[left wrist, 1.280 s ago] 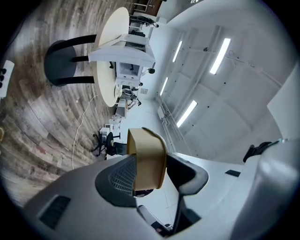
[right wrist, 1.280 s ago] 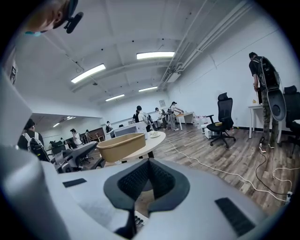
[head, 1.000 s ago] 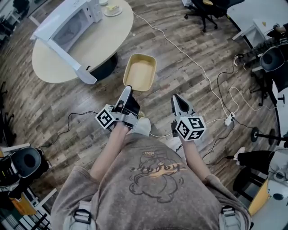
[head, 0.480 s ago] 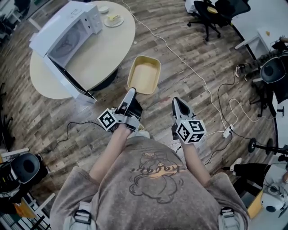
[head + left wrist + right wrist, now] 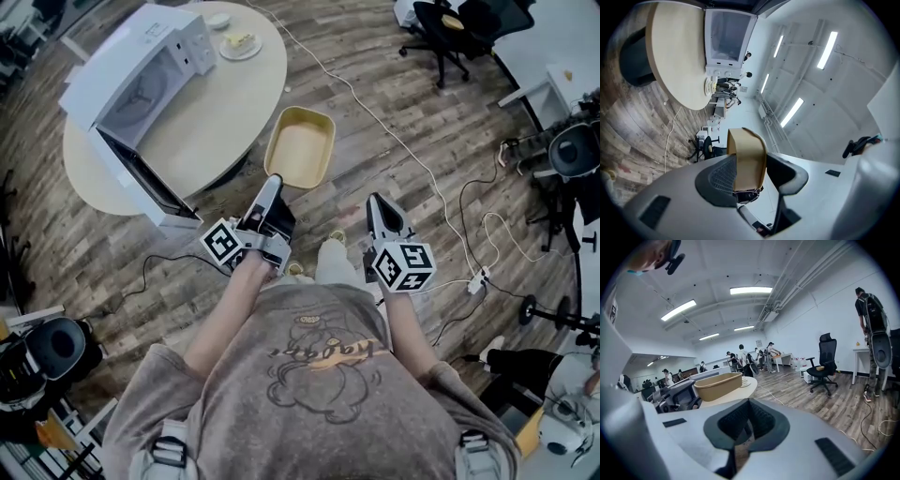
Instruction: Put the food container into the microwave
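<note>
Head view looks down on a person holding two claws. The left claw (image 5: 272, 184) is clamped on the near rim of the tan food container (image 5: 300, 148), which is held up over the wood floor (image 5: 94, 244). The right claw (image 5: 378, 201) is pressed together with nothing in it. Farther off, the round surface (image 5: 220, 108) carries the white microwave (image 5: 141, 70), and its door is open.
</note>
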### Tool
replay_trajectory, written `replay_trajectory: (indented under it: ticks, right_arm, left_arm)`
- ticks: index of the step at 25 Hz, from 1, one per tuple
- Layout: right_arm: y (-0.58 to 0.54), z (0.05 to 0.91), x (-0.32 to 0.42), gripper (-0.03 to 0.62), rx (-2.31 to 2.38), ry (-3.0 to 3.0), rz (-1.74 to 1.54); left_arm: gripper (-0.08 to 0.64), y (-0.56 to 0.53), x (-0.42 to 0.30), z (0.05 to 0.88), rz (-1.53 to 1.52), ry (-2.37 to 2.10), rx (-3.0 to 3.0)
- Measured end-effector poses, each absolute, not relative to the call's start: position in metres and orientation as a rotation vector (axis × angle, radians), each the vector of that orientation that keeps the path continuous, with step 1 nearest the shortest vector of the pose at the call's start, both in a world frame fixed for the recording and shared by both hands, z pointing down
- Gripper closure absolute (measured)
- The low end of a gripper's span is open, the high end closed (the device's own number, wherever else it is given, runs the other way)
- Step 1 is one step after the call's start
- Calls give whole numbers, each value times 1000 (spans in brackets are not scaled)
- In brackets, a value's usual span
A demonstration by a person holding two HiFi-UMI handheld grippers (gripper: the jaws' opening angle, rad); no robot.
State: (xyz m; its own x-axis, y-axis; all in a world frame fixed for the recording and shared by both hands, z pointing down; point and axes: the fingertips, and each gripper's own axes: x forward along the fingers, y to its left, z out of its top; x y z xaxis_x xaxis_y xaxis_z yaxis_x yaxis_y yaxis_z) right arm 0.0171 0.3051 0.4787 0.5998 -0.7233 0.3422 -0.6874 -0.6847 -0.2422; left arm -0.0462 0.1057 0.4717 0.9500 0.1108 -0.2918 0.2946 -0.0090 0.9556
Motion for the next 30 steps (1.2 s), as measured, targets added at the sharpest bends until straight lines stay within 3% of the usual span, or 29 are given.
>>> replay_trajectory:
  ticks: [20, 30]
  right_arm:
    - [173, 487, 188, 594, -2556, 1671, -711]
    - [85, 481, 236, 592, -2326, 2038, -686]
  left_arm:
    - [344, -3, 71, 455, -395, 81, 1637]
    - [344, -45, 77, 461, -597, -143, 1650]
